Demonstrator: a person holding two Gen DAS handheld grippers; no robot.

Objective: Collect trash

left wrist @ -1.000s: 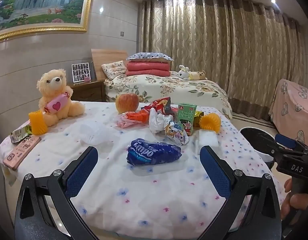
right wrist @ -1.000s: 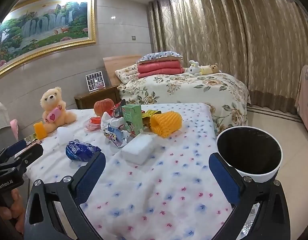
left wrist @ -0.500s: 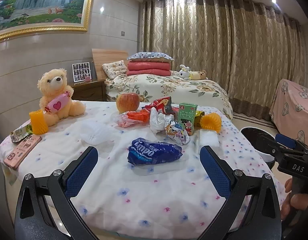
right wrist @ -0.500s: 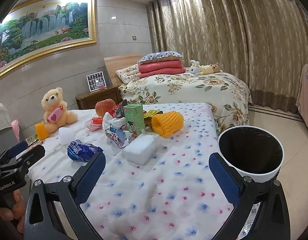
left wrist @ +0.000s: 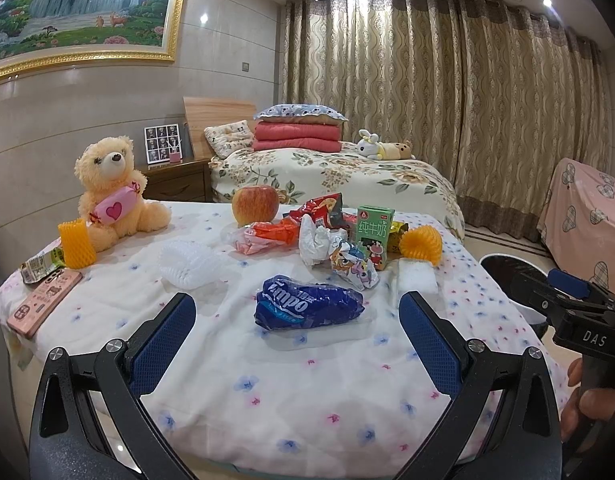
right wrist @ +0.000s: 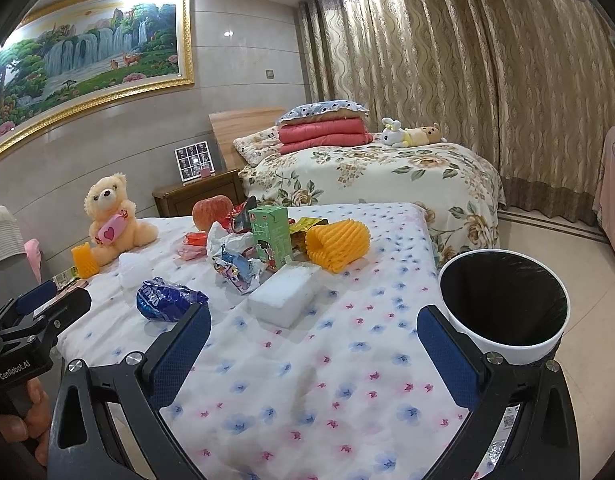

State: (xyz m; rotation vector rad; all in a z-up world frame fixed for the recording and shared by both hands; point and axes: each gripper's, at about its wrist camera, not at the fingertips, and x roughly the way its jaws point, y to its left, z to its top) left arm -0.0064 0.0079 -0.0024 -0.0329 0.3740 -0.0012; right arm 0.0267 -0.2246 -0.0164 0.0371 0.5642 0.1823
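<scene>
- Two grippers in view, both empty, both w/ jaws spread wide; nothing collected yet by my read.
- Far left, L wrist view: pink phone [left wrist: 43,303] and green snack packet [left wrist: 41,265] at the bed [left wrist: 307,400] edge; orange foam net [left wrist: 76,245] upright just beside the teddy bear [left wrist: 113,192]. Bear, phone look like keepers, not trash.
- Left of centre: white foam net [left wrist: 187,264] lying alone on the cover.
- Lower centre: left gripper [left wrist: 295,336] lined up on the blue wrapper [left wrist: 309,307], which lies between its pads but ahead of them, not touching. Judged first pick: nearest item, lying apart from the pile.
- Centre: apple [left wrist: 254,205] behind; red and clear wrappers, crumpled tissue [left wrist: 316,240], cartoon wrapper [left wrist: 353,268] and green milk carton [left wrist: 374,236] bunched together, touching. Carton upright.
- Right of centre: second orange net [left wrist: 421,245] on its side; white foam block [left wrist: 417,278] in front of it.
- Right, R wrist view: right gripper [right wrist: 313,344] over bare cover, foam block [right wrist: 285,294] ahead of it. Bin [right wrist: 503,308] on the floor at the bed's right edge, mouth open, black liner, so drops from the bed are short.
- Risk: light wrappers may slip or drag the cover.
</scene>
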